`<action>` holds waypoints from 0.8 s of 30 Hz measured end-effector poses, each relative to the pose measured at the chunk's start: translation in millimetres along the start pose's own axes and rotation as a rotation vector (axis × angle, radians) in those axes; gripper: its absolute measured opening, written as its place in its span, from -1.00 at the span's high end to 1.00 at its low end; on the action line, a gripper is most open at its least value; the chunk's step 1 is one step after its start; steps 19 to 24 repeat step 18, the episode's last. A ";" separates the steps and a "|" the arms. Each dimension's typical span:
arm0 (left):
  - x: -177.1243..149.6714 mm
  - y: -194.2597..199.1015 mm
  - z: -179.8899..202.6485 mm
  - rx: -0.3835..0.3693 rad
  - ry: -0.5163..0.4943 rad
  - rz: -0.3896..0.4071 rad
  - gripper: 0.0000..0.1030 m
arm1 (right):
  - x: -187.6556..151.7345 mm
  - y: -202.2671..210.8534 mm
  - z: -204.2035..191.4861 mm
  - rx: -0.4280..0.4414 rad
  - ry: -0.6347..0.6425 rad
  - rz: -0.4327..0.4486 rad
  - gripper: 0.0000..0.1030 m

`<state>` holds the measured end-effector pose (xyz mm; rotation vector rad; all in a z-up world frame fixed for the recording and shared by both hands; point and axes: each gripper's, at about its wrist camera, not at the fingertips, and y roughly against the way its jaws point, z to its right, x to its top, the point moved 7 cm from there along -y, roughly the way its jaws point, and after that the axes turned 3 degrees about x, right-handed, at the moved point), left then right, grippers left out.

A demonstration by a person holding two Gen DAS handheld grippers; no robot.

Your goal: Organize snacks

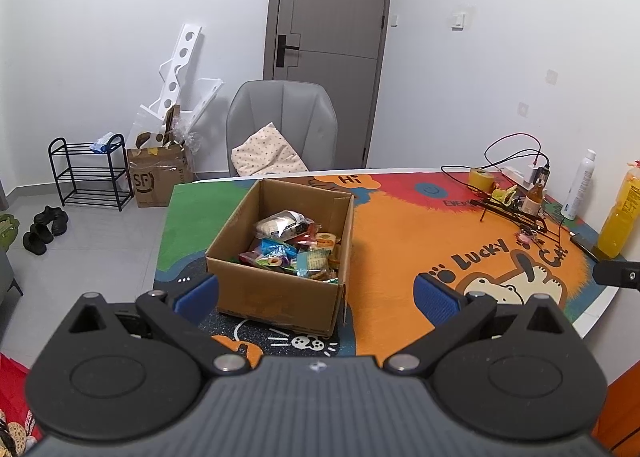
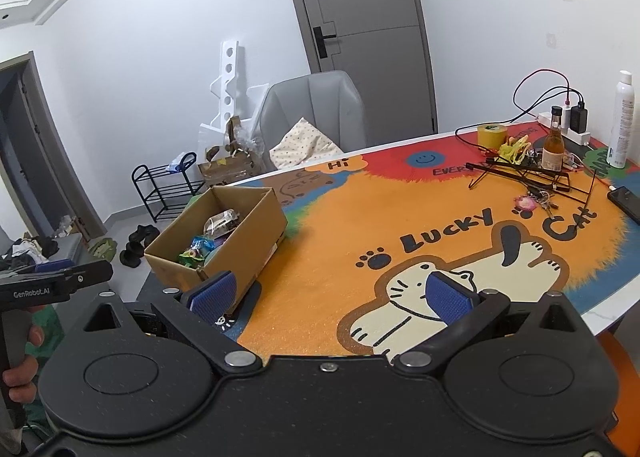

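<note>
Both grippers wide open, nothing held, box waiting.

Left gripper (image 1: pixel 316 291) hovers over the box (image 1: pixel 280 253) at the mat's left end; snacks (image 1: pixel 294 243) inside look light, crinkly, slippery, so pinch a sealed edge. Right gripper (image 2: pixel 334 291) hangs over the cat print; its view alone shows the phone (image 2: pixel 626 203).

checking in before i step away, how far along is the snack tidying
Done: a pile of snack packets already sits in the cardboard box. In hand: nothing, the left tool and right tool both hang open and empty. Left: no loose snacks show on the table mat.
</note>
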<state>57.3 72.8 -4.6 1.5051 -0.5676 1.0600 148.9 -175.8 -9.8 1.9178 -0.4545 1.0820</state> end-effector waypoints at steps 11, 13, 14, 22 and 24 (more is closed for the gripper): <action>-2.6 1.0 4.3 -0.013 -0.022 0.001 -1.00 | -1.1 -2.6 0.9 -0.008 0.006 -0.016 -1.00; -3.1 2.3 5.6 -0.019 -0.024 0.007 -1.00 | -0.5 -1.5 1.8 -0.005 0.008 -0.019 -1.00; -3.3 3.0 6.6 -0.025 -0.029 0.012 -1.00 | 0.1 -0.4 2.5 -0.006 0.007 -0.016 -1.00; -4.3 4.2 10.2 -0.037 -0.049 0.013 -1.00 | 0.3 0.8 4.9 -0.012 0.002 -0.013 -1.00; -4.3 4.2 10.2 -0.037 -0.049 0.013 -1.00 | 0.3 0.8 4.9 -0.012 0.002 -0.013 -1.00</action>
